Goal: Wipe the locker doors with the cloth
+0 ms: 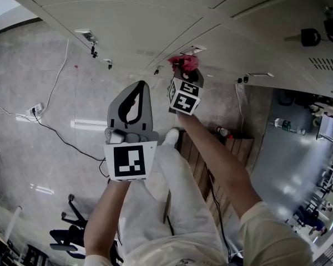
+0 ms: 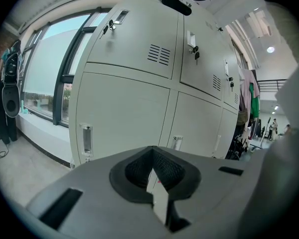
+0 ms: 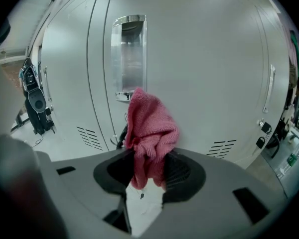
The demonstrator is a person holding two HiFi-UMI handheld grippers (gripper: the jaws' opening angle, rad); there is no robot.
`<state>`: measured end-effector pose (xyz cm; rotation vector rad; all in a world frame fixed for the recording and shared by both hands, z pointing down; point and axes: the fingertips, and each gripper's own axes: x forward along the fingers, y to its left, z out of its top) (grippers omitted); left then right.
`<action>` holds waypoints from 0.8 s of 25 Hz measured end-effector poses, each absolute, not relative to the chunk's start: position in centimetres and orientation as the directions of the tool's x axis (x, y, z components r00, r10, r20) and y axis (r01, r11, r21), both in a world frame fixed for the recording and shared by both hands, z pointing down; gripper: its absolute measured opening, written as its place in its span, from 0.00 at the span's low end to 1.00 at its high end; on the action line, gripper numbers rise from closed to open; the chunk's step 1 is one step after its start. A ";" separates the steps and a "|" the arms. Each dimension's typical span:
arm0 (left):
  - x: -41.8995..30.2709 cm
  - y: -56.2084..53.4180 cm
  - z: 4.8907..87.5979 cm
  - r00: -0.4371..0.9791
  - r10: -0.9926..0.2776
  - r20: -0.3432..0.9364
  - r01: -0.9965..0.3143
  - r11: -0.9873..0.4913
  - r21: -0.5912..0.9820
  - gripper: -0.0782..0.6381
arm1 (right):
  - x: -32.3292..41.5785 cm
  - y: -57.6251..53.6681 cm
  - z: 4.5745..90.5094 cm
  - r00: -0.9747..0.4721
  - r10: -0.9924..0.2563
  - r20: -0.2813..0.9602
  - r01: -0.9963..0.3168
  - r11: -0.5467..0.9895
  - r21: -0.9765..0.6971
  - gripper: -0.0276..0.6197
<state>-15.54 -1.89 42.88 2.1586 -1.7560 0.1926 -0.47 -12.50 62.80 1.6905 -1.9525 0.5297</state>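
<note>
A pink cloth (image 1: pixel 184 62) is bunched in my right gripper (image 1: pixel 183 72), which is shut on it and holds it up against a pale grey locker door (image 1: pixel 155 32). In the right gripper view the cloth (image 3: pixel 150 128) sticks out past the jaws, just below a recessed metal handle (image 3: pixel 129 59) in that door (image 3: pixel 204 73). My left gripper (image 1: pixel 137 88) hangs lower and further from the lockers, shut, with nothing in it. Through the left gripper view the closed jaws (image 2: pixel 152 156) face a bank of locker doors (image 2: pixel 124 108) from a short distance.
A black cable and a power strip (image 1: pixel 36 110) lie on the floor at left. An office chair (image 1: pixel 66 237) stands at bottom left. A wooden pallet (image 1: pixel 211 159) lies by the person's legs. Keys (image 1: pixel 309 36) hang from a locker lock at upper right. Windows (image 2: pixel 45 73) flank the lockers.
</note>
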 end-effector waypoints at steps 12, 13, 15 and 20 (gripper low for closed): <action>-14.8 -2.7 43.4 0.240 -0.915 0.325 -0.965 -0.189 0.182 0.11 | -1.7 -12.5 64.5 -0.151 -0.766 0.625 -0.974 0.224 0.039 0.27; -14.7 -2.6 43.5 0.241 -0.914 0.327 -0.965 -0.190 0.180 0.11 | -1.7 -12.4 64.5 -0.155 -0.765 0.625 -0.974 0.226 0.036 0.27; -14.4 -2.6 43.6 0.243 -0.913 0.328 -0.965 -0.194 0.176 0.11 | -1.6 -12.4 64.5 -0.159 -0.764 0.626 -0.973 0.230 0.033 0.27; -13.4 -2.7 43.6 0.253 -0.910 0.330 -0.963 -0.203 0.178 0.11 | -0.8 -12.4 64.3 -0.162 -0.761 0.628 -0.970 0.239 0.040 0.27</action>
